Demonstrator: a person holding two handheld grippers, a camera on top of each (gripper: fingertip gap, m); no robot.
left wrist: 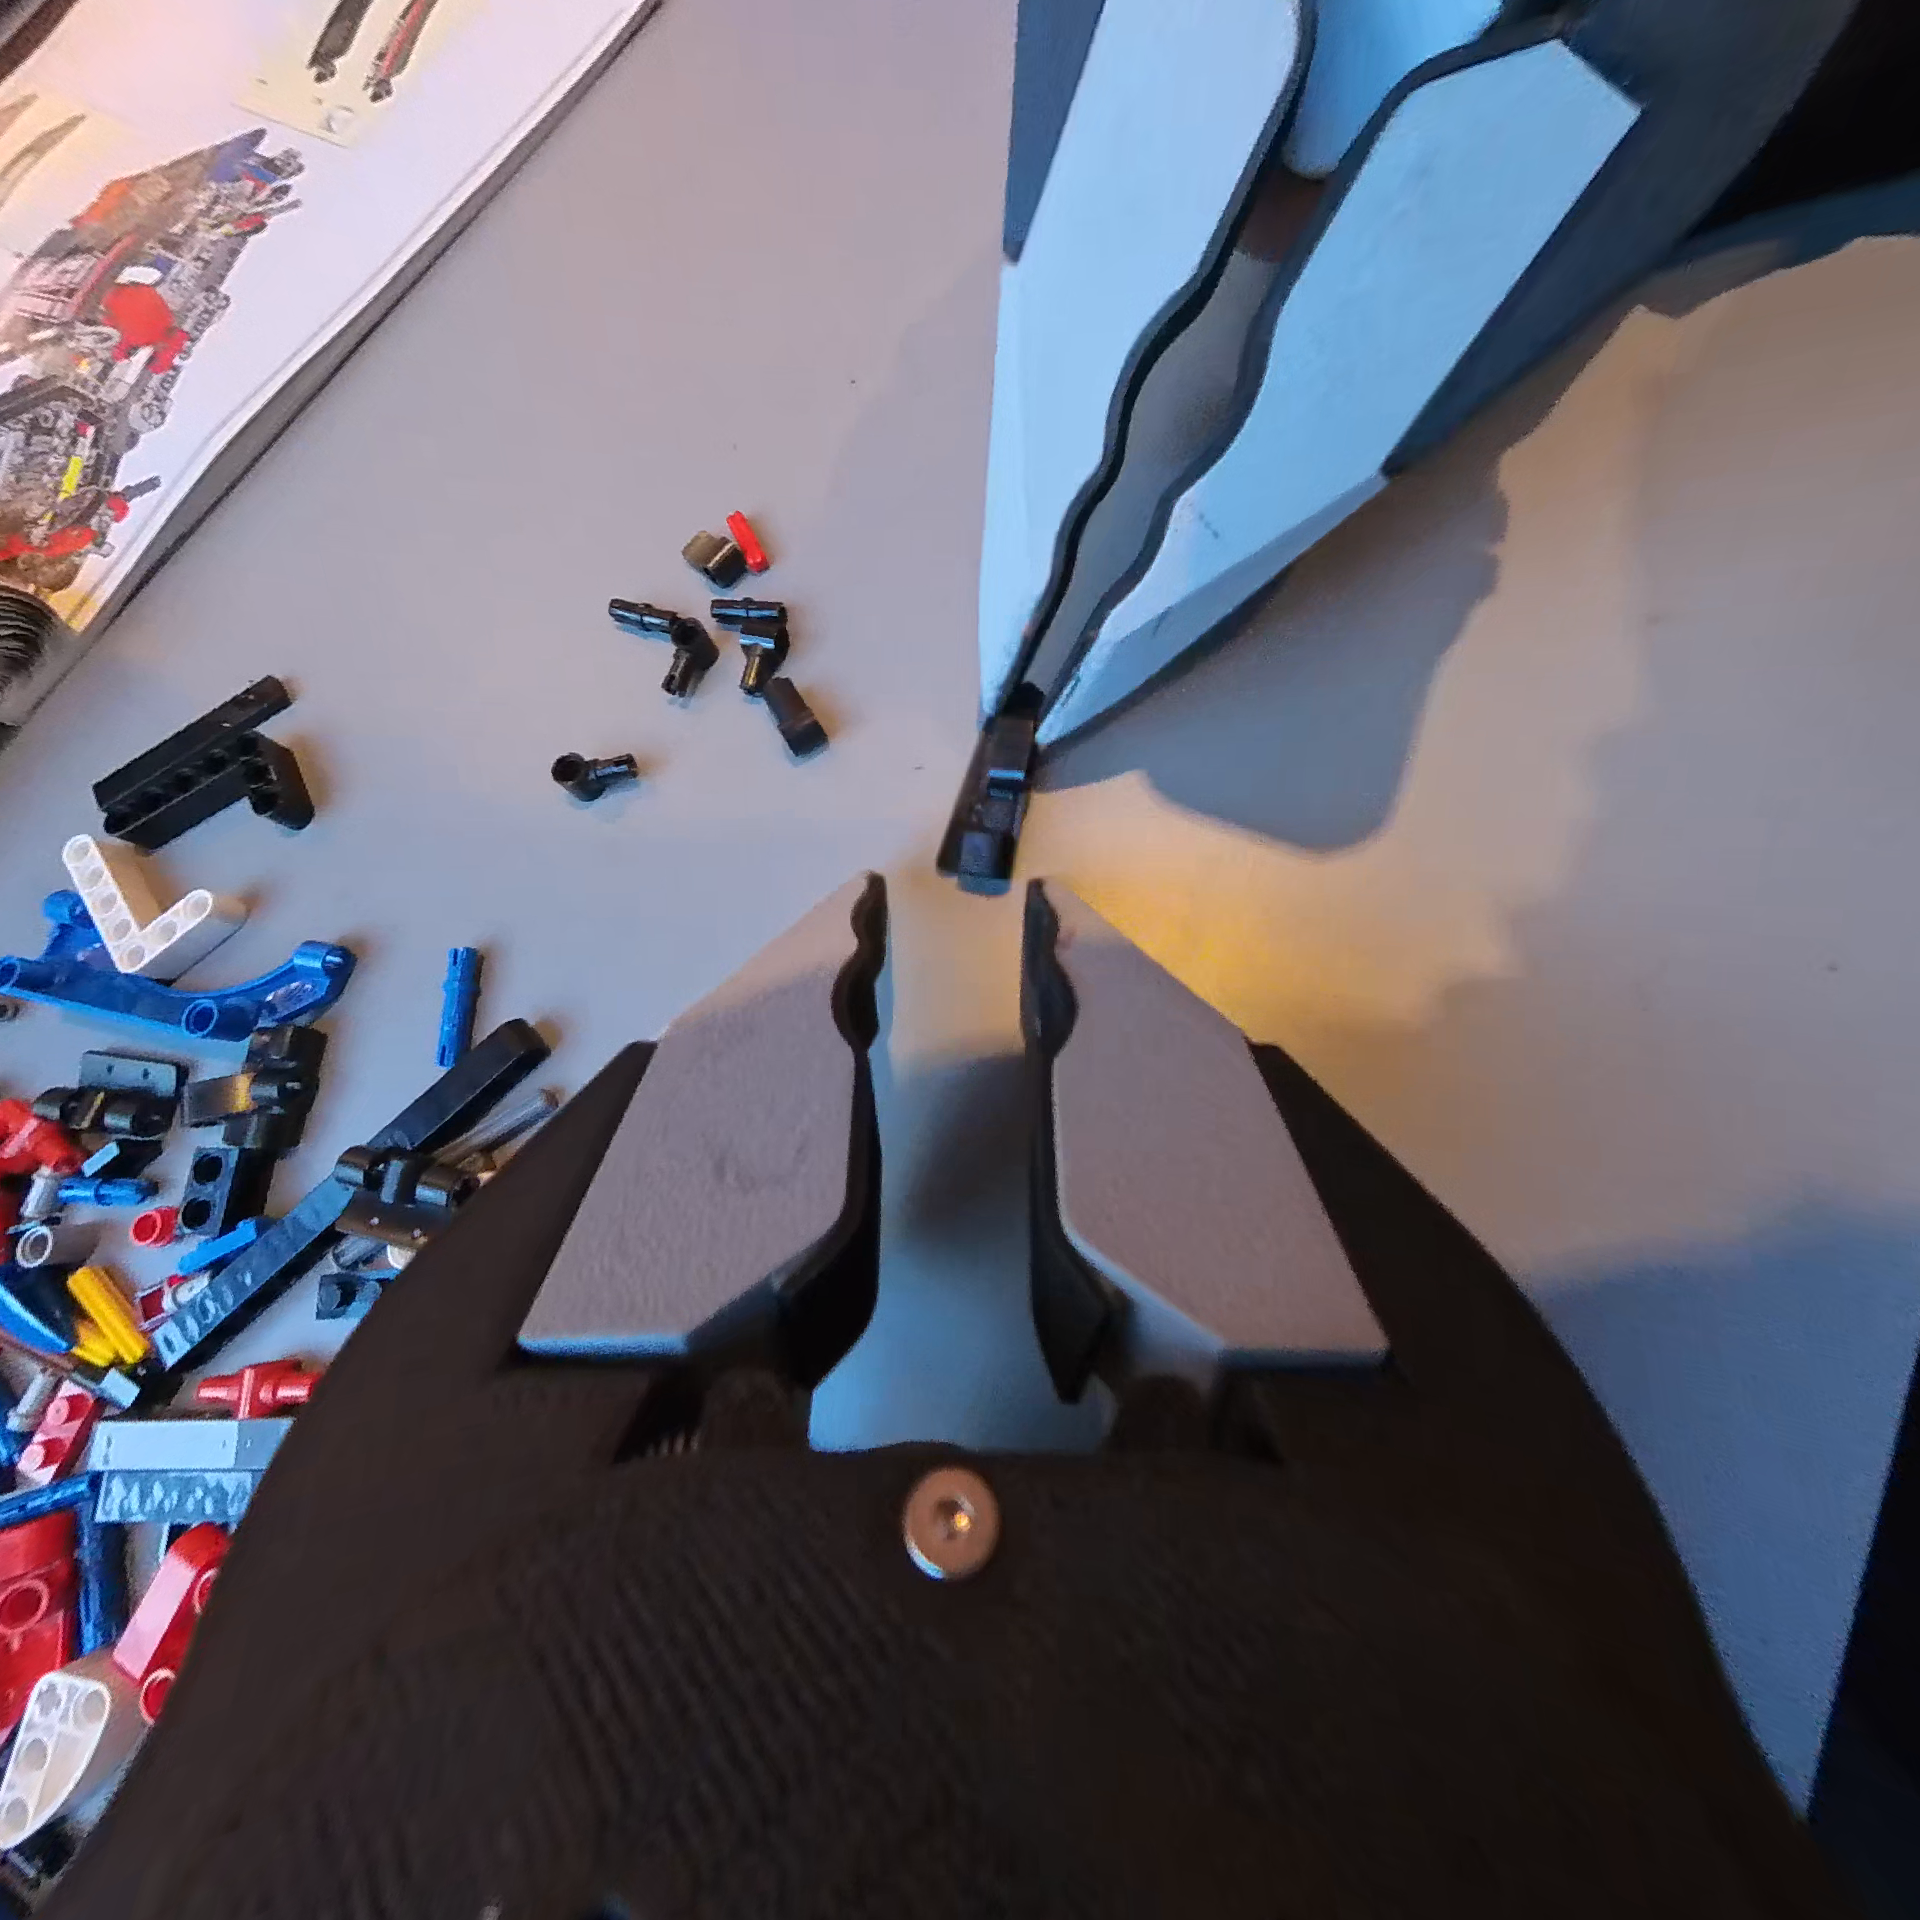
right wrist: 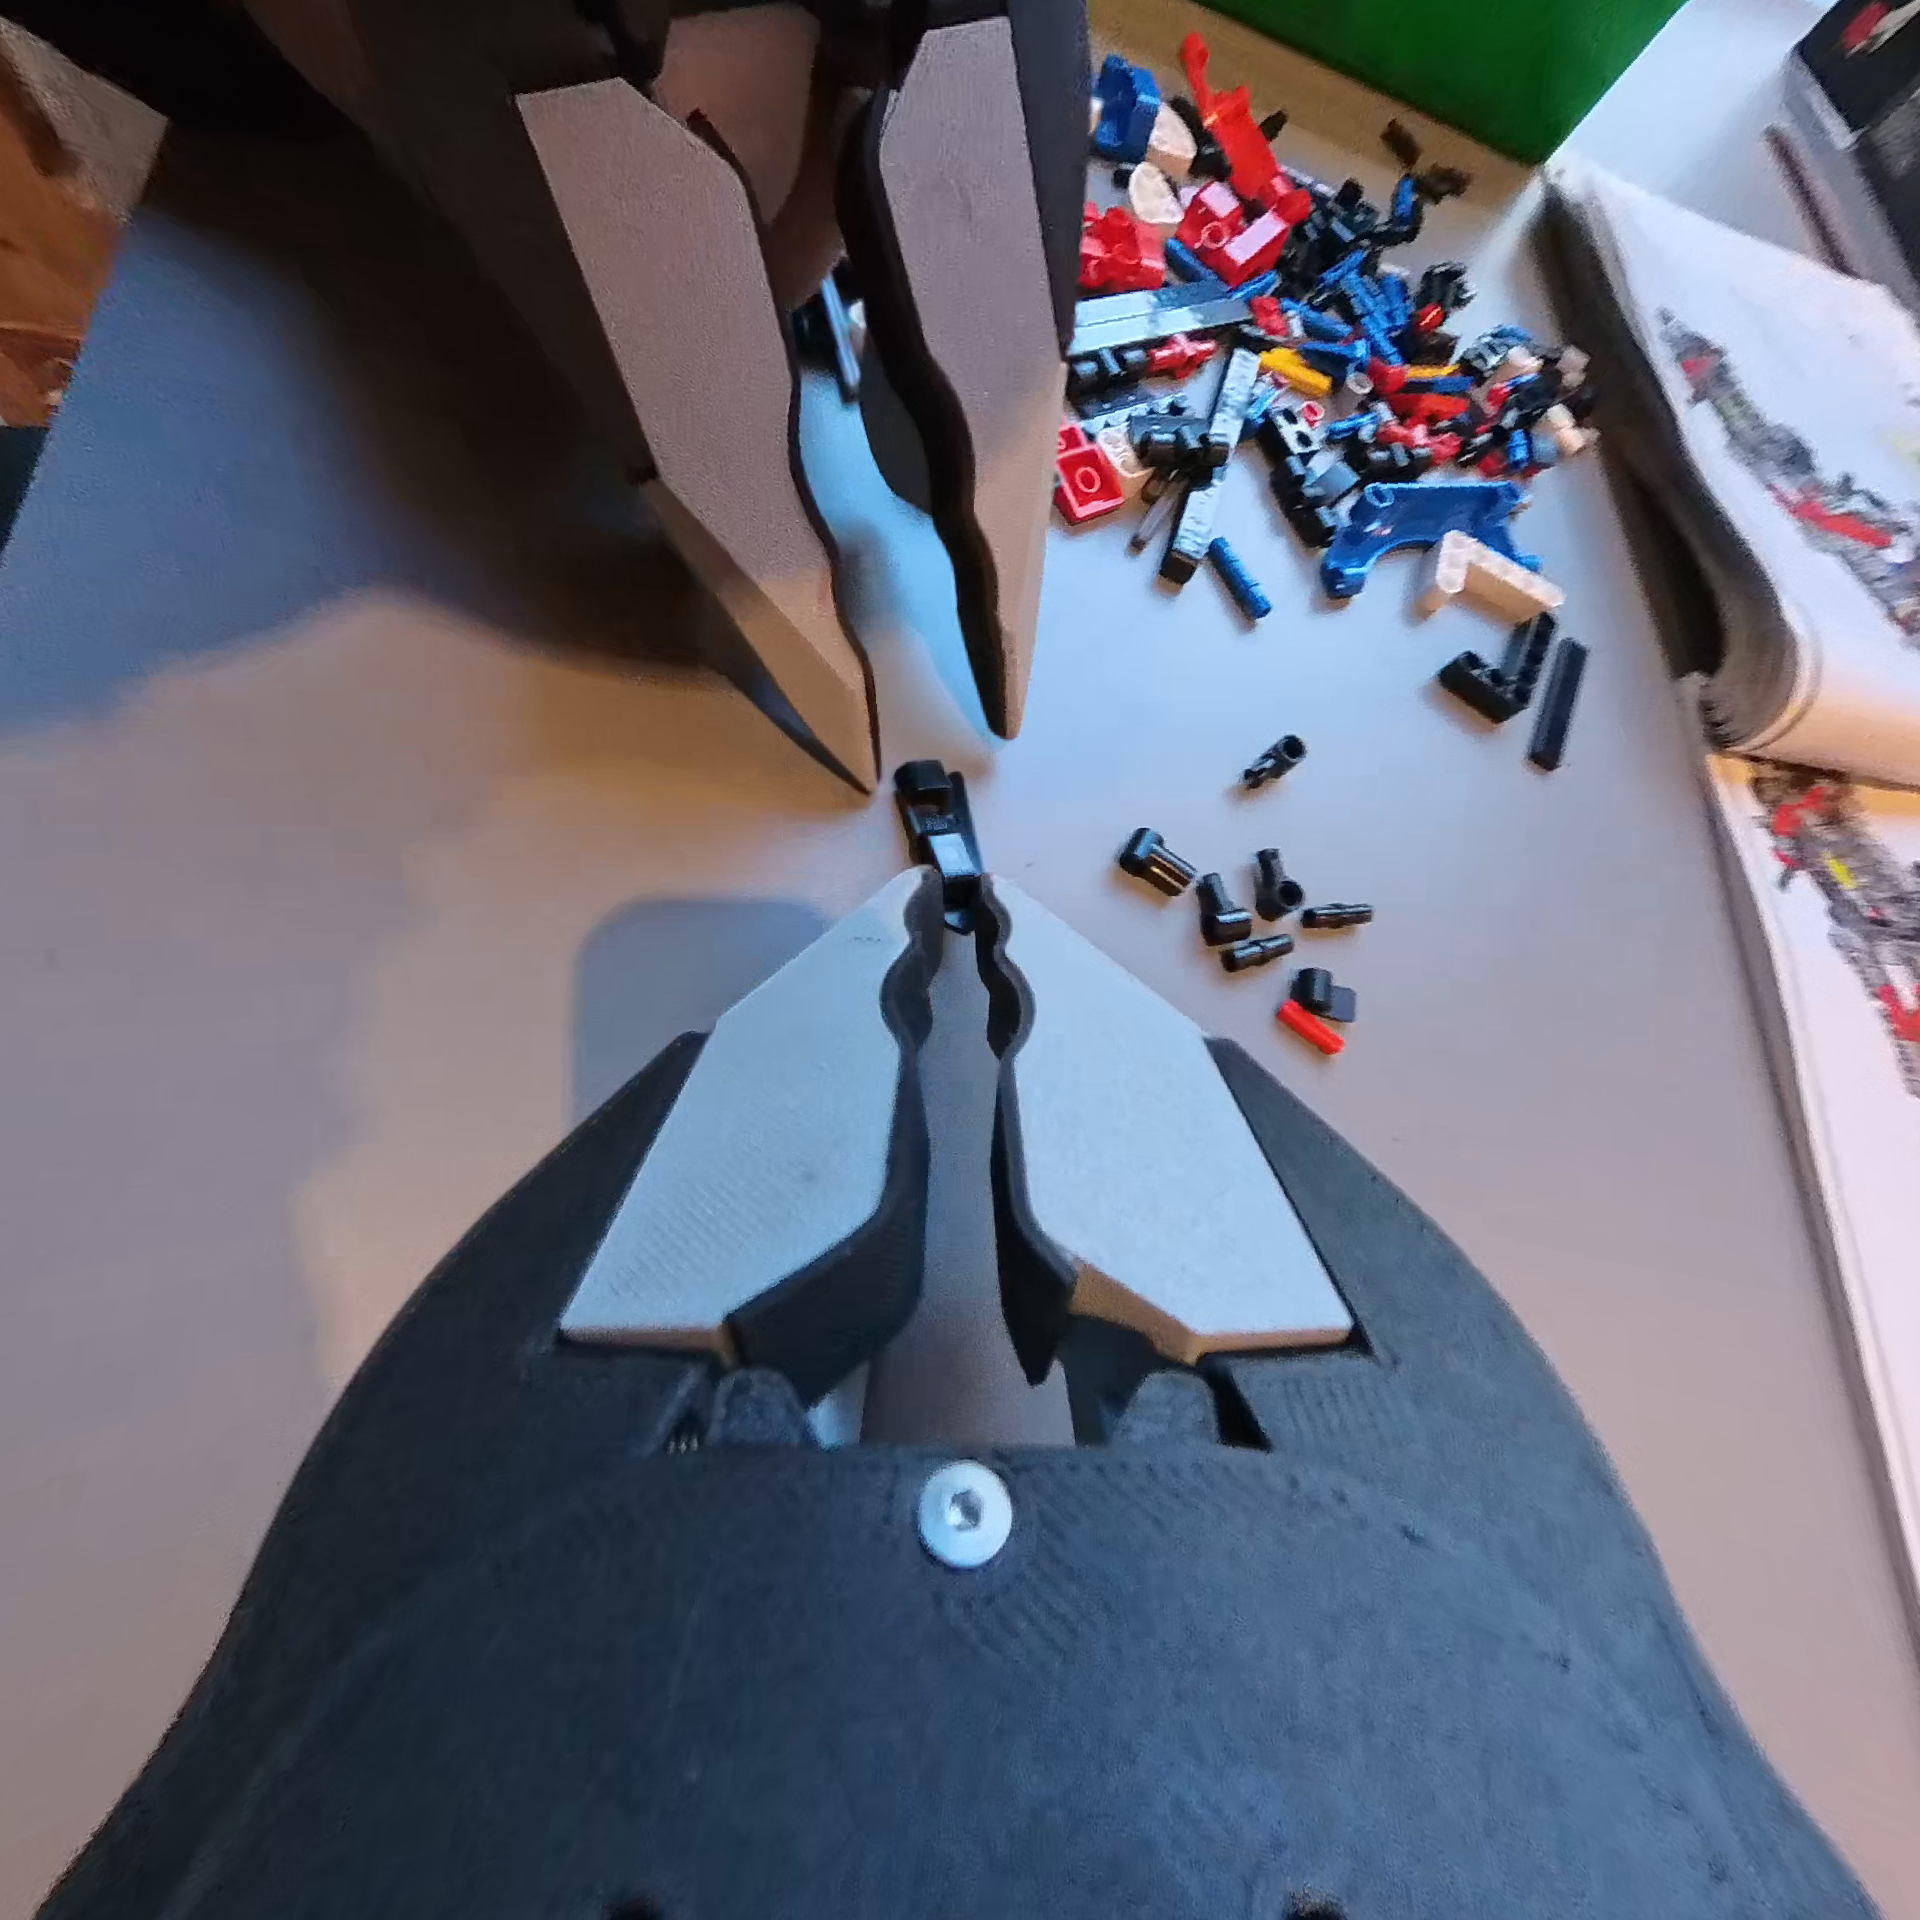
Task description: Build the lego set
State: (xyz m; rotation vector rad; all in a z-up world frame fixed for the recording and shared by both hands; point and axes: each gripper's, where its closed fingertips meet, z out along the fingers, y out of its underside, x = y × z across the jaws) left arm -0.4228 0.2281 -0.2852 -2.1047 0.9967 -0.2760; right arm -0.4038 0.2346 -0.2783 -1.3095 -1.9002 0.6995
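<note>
My right gripper is shut on a small black Lego connector piece, which sticks out forward from its tips just above the grey table. My left gripper is open and empty and faces the right one tip to tip. The free end of the black piece sits just in front of the gap between the left fingertips. In the left wrist view the right gripper comes in from the top. In the right wrist view the left gripper comes in from the top.
Several small black connectors and a red pin lie loose beside the grippers. A black L-shaped beam and a pile of red, blue, black and white parts lie farther off. An open instruction booklet lies beyond, and a green box.
</note>
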